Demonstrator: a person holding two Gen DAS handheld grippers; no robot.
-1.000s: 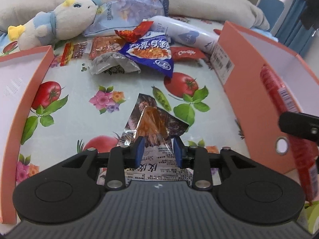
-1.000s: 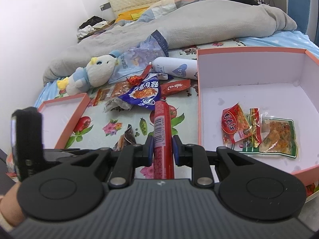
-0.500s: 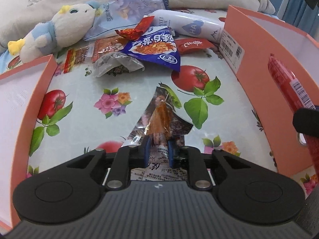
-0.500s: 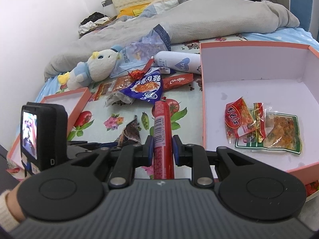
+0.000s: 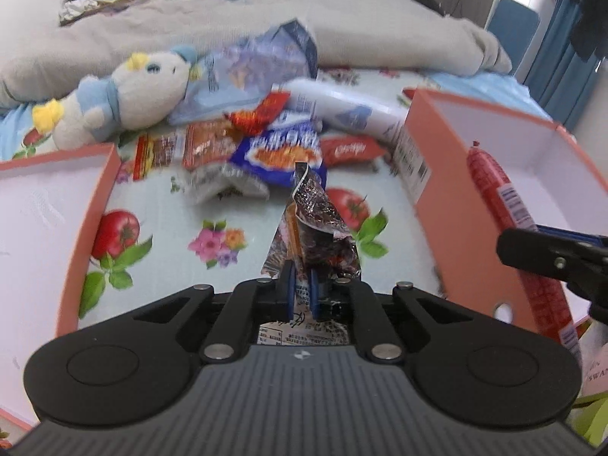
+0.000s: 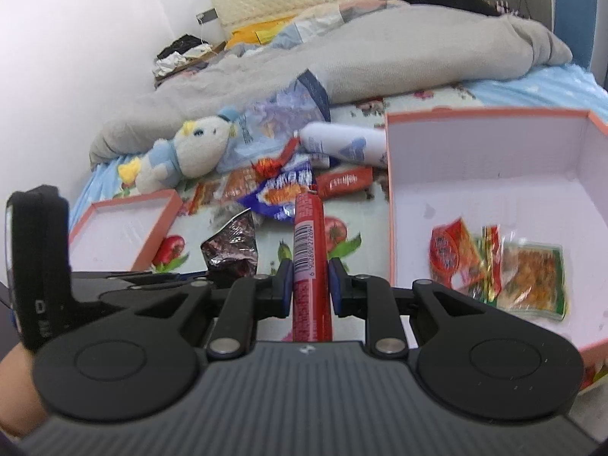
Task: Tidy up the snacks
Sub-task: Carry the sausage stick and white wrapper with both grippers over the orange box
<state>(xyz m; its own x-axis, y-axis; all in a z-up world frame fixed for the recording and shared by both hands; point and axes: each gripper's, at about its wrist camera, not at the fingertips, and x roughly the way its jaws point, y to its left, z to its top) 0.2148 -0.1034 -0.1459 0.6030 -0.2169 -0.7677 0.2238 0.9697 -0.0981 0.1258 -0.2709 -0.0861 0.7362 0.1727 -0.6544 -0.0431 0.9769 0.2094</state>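
My left gripper [image 5: 299, 285] is shut on a crinkled dark foil snack packet [image 5: 311, 220] and holds it above the flowered cloth; the packet also shows in the right wrist view [image 6: 231, 245]. My right gripper [image 6: 311, 281] is shut on a long red sausage stick [image 6: 308, 250], which shows at the right of the left wrist view [image 5: 501, 197] over the big orange box. A pile of loose snacks lies further back: a blue bag [image 5: 283, 152], red packets [image 5: 351, 150] and brown packets [image 5: 190, 146].
A big orange box [image 6: 391, 174] at right holds three snack packets [image 6: 497, 266]. A shallow orange lid [image 5: 95, 197] lies at left. A plush toy [image 5: 125, 91], a white tube [image 5: 342, 110] and a grey quilt [image 5: 228, 26] lie behind the pile.
My left gripper has closed on the foil packet and lifted it off the cloth. The right gripper still holds the red stick, a little higher and nearer the box.
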